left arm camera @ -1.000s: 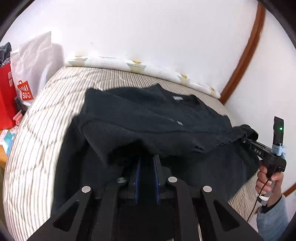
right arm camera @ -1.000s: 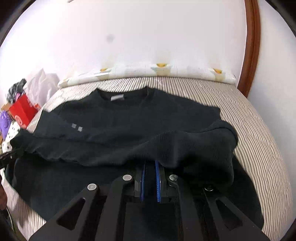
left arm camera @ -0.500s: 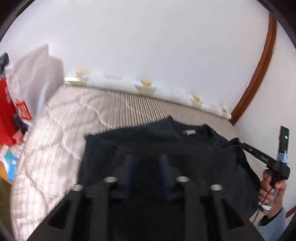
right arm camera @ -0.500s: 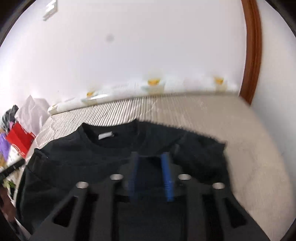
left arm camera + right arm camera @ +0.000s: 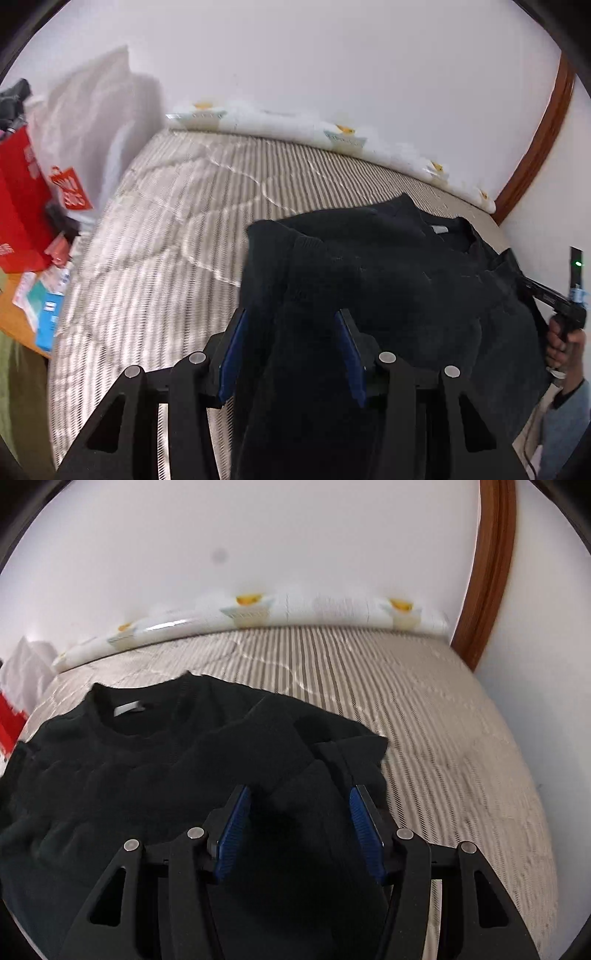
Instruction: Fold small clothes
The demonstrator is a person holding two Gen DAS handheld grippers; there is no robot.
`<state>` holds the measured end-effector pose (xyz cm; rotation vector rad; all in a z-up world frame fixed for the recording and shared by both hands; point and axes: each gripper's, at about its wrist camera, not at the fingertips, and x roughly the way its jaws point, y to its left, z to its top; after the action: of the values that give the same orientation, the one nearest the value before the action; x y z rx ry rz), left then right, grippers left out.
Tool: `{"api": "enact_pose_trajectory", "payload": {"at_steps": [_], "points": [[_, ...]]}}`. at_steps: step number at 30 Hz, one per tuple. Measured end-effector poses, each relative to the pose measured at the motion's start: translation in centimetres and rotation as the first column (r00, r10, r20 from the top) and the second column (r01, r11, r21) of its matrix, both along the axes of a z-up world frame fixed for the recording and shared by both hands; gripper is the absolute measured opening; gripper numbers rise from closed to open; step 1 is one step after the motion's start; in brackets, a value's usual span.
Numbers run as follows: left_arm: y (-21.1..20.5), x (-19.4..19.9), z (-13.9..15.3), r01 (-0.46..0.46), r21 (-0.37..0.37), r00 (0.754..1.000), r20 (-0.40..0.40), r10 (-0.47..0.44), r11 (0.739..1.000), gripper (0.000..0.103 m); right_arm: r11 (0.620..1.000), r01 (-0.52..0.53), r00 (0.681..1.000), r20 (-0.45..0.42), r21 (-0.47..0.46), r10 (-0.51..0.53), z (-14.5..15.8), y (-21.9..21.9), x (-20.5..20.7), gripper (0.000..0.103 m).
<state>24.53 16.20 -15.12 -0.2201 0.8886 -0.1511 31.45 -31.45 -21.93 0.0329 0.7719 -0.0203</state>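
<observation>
your black sweater [image 5: 155, 775] lies on the striped bed [image 5: 443, 720] with one fold laid toward its collar, left gripper [image 5: 291, 350] and right gripper [image 5: 299, 823] both spread wide and holding nothing; further folds appear outstanding.

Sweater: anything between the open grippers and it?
Nothing visible. The sweater lies directly under both; dark cloth fills the gap between the open jaws of the left gripper and right gripper.
</observation>
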Motion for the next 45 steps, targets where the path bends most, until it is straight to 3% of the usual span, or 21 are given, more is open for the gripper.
{"api": "enact_pose_trajectory", "payload": {"at_steps": [1, 2, 3, 4, 6, 8, 10, 12, 14, 17, 19, 21, 33, 38, 41, 45], "points": [[-0.1, 0.2, -0.1, 0.004, -0.002, 1.0, -0.008, -0.004, 1.0, 0.044, 1.0, -0.004, 1.0, -0.007, 0.009, 0.004, -0.2, -0.1, 0.4, 0.052], [-0.3, 0.3, 0.0, 0.001, 0.0, 1.0, -0.004, -0.001, 1.0, 0.039, 1.0, -0.008, 1.0, -0.011, 0.016, 0.008, -0.3, 0.0, 0.8, 0.042], [-0.5, 0.2, 0.2, -0.008, 0.011, 1.0, 0.015, 0.008, 1.0, 0.02, 1.0, -0.013, 1.0, -0.017, 0.02, 0.013, -0.5, 0.0, 1.1, 0.035], [-0.8, 0.1, 0.5, -0.022, 0.037, 0.999, 0.029, 0.021, 0.999, 0.012, 1.0, -0.012, 1.0, -0.012, 0.01, 0.012, -0.4, 0.1, 1.1, 0.021], [-1.1, -0.9, 1.7, -0.051, 0.067, 0.992, 0.115, 0.043, 0.996, 0.011, 1.0, -0.031, 0.999, 0.032, 0.0, 0.031, 0.3, 0.1, 0.1, 0.013], [-1.6, -1.5, 2.8, -0.056, 0.081, 0.984, 0.171, 0.042, 0.995, 0.01, 0.998, -0.055, 0.993, 0.102, 0.02, 0.052, 1.7, -0.4, -1.4, 0.012], [-2.0, -1.2, 3.8, -0.067, 0.083, 0.973, 0.224, 0.047, 0.994, 0.01, 0.997, -0.057, 0.982, 0.185, 0.048, 0.047, 3.1, -1.3, -2.7, 0.012], [-2.5, 0.3, 4.2, -0.076, 0.081, 0.975, 0.216, 0.057, 0.994, 0.01, 0.996, -0.038, 0.978, 0.21, 0.079, 0.021, 4.0, -2.3, -2.9, 0.012], [-2.8, 1.9, 3.6, -0.084, 0.084, 0.981, 0.18, 0.068, 0.993, 0.01, 0.997, -0.007, 0.984, 0.178, 0.081, -0.007, 3.5, -2.9, -1.9, 0.012], [-3.2, 4.2, 1.0, -0.101, 0.095, 0.992, 0.089, 0.093, 0.99, 0.01, 0.998, 0.024, 0.996, 0.085, 0.06, -0.029, 0.8, -3.3, 0.3, 0.012], [-3.5, 5.0, -0.5, -0.111, 0.116, 0.993, 0.043, 0.107, 0.987, 0.011, 0.995, 0.037, 0.999, 0.027, 0.093, -0.04, -0.9, -4.0, 1.3, 0.013], [-3.8, 5.0, -1.1, -0.113, 0.127, 0.993, 0.036, 0.109, 0.985, 0.013, 0.991, 0.039, 0.998, 0.036, 0.126, -0.044, -0.9, -4.4, 1.2, 0.015], [-4.9, 4.8, -2.2, -0.128, 0.207, 0.992, 0.043, 0.121, 0.97, 0.017, 0.992, 0.076, 0.997, 0.017, -0.104, -0.075, -1.4, -1.3, 1.5, 0.022], [-5.7, 4.9, -2.2, -0.129, 0.264, 0.991, 0.049, 0.12, 0.956, 0.017, 0.991, 0.088, 0.996, 0.017, -0.102, -0.087, -1.3, -1.4, 1.6, 0.028], [-5.6, 5.0, -2.1, -0.127, 0.263, 0.992, 0.049, 0.118, 0.956, 0.017, 0.988, 0.109, 0.994, 0.017, -0.106, -0.108, -1.3, -1.5, 1.7, 0.037], [-5.7, 5.0, -2.2, -0.125, 0.27, 0.992, 0.048, 0.117, 0.955, 0.017, 0.991, 0.111, 0.994, 0.01, -0.072, -0.11, -1.3, -2.0, 1.8, 0.039]]}}
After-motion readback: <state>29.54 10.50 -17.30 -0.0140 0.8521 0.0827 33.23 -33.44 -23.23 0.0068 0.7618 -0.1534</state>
